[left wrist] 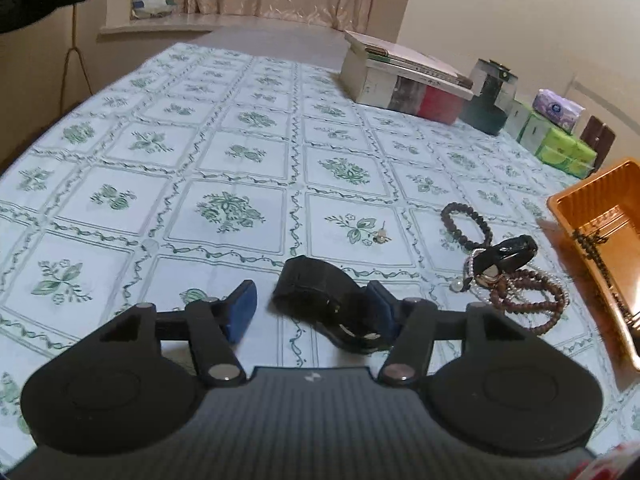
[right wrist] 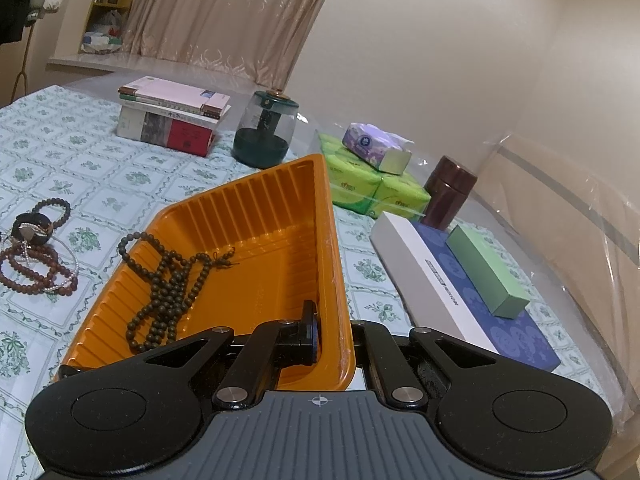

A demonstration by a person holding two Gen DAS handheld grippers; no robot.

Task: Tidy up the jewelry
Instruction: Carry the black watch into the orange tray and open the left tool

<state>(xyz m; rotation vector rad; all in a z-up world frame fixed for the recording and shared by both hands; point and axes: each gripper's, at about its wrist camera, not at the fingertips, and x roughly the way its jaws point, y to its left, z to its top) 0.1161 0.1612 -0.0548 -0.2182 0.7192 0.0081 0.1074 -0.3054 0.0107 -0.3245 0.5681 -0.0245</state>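
Left wrist view: your left gripper [left wrist: 316, 312] is open; black strap [left wrist: 320, 294] lies btwn the fingers, hugging the right pad [left wrist: 382, 308], long axis running near-right to far-left. Right gripper [right wrist: 320, 334] is clamped on orange tray [right wrist: 256, 216] rim, w/ beads [right wrist: 168, 288] inside.

Dim, warm indoor light and heavy fisheye bend in both wrist views.

We saw soft, even light with no hard shadows; only faint dark patches lay under the left gripper [left wrist: 316, 312] and beside the orange tray [right wrist: 256, 216]. The patterned surface [left wrist: 240, 152] curved strongly toward the frame edges, and the corners went black. The left view was smeared, worst at its right edge and on the black band [left wrist: 320, 296]. The right view was sharper, with pale glare on clear plastic sheeting [right wrist: 568, 184].
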